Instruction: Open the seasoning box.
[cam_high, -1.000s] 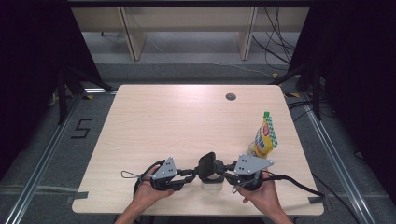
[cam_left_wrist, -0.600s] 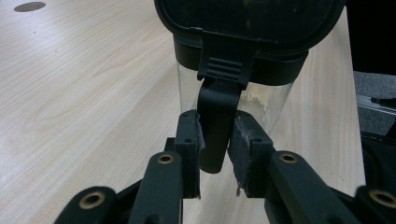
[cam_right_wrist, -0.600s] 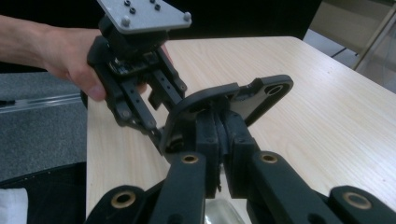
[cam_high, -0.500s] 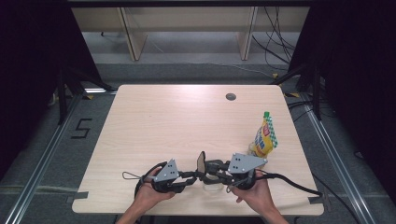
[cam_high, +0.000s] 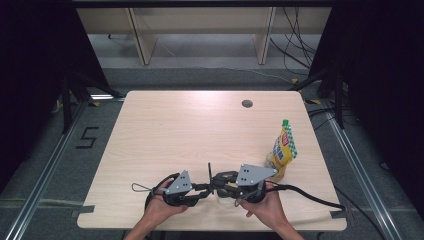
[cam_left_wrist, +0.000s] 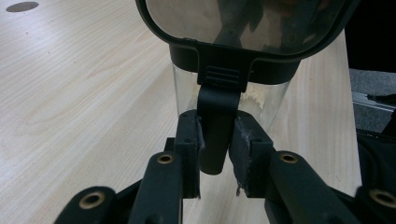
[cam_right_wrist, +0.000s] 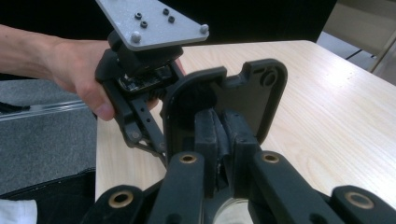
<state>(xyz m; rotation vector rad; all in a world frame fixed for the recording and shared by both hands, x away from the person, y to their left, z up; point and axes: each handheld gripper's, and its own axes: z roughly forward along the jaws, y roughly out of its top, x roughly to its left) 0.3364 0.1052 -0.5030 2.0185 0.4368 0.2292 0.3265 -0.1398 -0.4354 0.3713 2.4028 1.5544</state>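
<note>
A small clear container (cam_left_wrist: 187, 91) with a black rim stands near the table's front edge. Its black lid (cam_right_wrist: 233, 93) is raised on edge, seen as a thin upright sliver (cam_high: 209, 172) in the high view. My left gripper (cam_left_wrist: 215, 135) is shut on the black latch (cam_left_wrist: 217, 112) that hangs from the rim. My right gripper (cam_right_wrist: 220, 126) is shut on a flap of the raised lid, with the container's glass just below its jaws. In the high view the left gripper (cam_high: 202, 189) and right gripper (cam_high: 220, 181) meet tip to tip over the container.
A yellow and green snack pouch (cam_high: 284, 147) stands upright near the table's right edge, close to the right hand. A dark round hole (cam_high: 247, 103) sits in the tabletop (cam_high: 190, 130) at the back. Cables trail off to the right.
The right gripper has shifted a little to the left with the lid, which has swung from a broad tilted shape to standing on edge. The left gripper has stayed put.
</note>
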